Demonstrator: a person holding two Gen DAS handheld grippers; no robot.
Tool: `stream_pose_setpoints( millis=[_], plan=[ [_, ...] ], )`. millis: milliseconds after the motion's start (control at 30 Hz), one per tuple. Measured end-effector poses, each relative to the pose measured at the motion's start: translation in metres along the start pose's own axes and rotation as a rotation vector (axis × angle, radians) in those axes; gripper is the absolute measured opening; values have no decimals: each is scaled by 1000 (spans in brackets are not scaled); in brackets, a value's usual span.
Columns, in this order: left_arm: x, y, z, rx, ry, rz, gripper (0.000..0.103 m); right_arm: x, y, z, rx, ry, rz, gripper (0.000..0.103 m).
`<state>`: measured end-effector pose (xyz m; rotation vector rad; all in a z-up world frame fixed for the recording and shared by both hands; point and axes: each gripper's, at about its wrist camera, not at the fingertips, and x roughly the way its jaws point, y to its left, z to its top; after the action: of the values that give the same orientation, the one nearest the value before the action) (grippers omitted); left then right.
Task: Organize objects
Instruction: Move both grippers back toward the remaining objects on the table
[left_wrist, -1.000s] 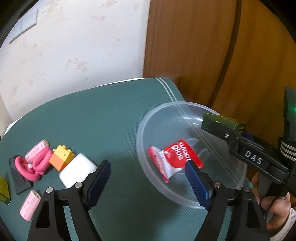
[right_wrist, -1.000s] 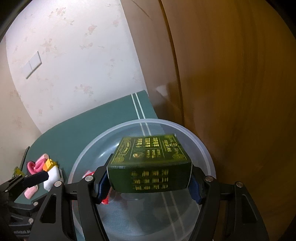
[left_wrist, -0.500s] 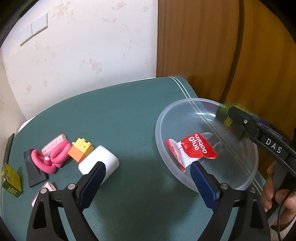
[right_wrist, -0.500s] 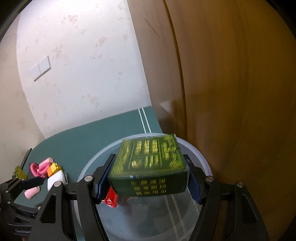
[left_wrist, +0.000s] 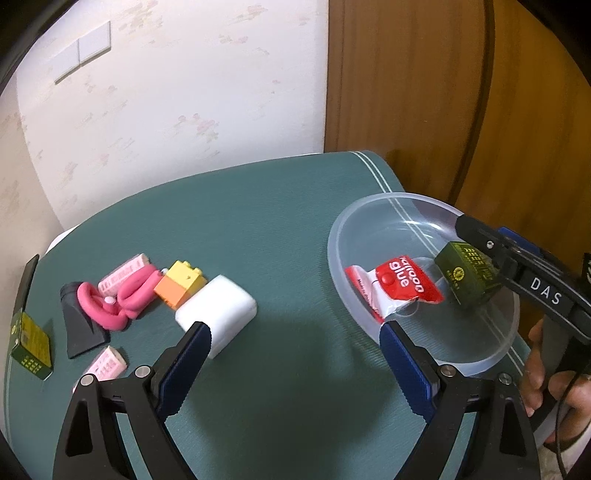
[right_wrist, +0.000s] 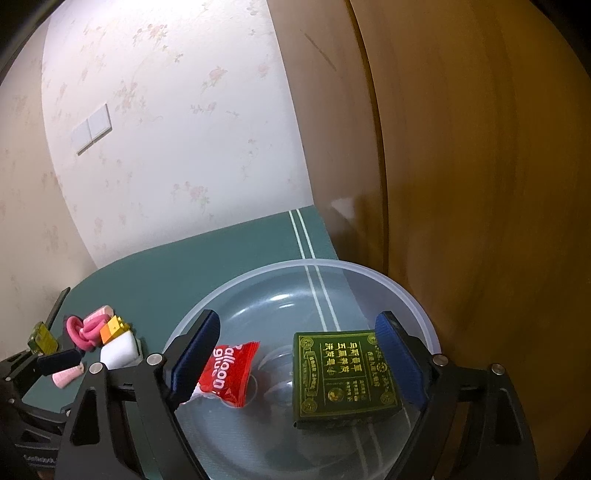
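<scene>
The right gripper (right_wrist: 297, 356) is seen with fingers spread wide above the clear plastic bowl (right_wrist: 413, 299), nothing held between them. Inside the bowl, the dark green box (right_wrist: 341, 373) lies beside the red balloon glue packet (right_wrist: 227, 373). The left gripper (left_wrist: 295, 363) is likewise spread and empty over the green table mat (left_wrist: 258, 229). Further left on the mat, a white block (left_wrist: 218, 310), a yellow-orange brick (left_wrist: 181, 282), pink scissors (left_wrist: 114, 304) and a second green box (left_wrist: 31, 345) are noted. Behind, floral wallpaper (left_wrist: 177, 92) is observed.
</scene>
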<state>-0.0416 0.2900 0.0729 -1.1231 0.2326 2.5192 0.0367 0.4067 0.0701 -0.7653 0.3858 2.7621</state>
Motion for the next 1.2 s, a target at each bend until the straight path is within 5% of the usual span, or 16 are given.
stream_pose_setpoints(
  millis=[400,567,1200],
  plan=[
    [-12,30,-14,-63,3,44,95,-1,1,-5,-5,-5,-12,87],
    [-21,53,-20,-109,-11,65,102,1,-1,-6,-6,-3,-27,87],
    [-24,150,-58,-321,20,188,102,0,3,-8,-38,-34,-62,87]
  ],
)
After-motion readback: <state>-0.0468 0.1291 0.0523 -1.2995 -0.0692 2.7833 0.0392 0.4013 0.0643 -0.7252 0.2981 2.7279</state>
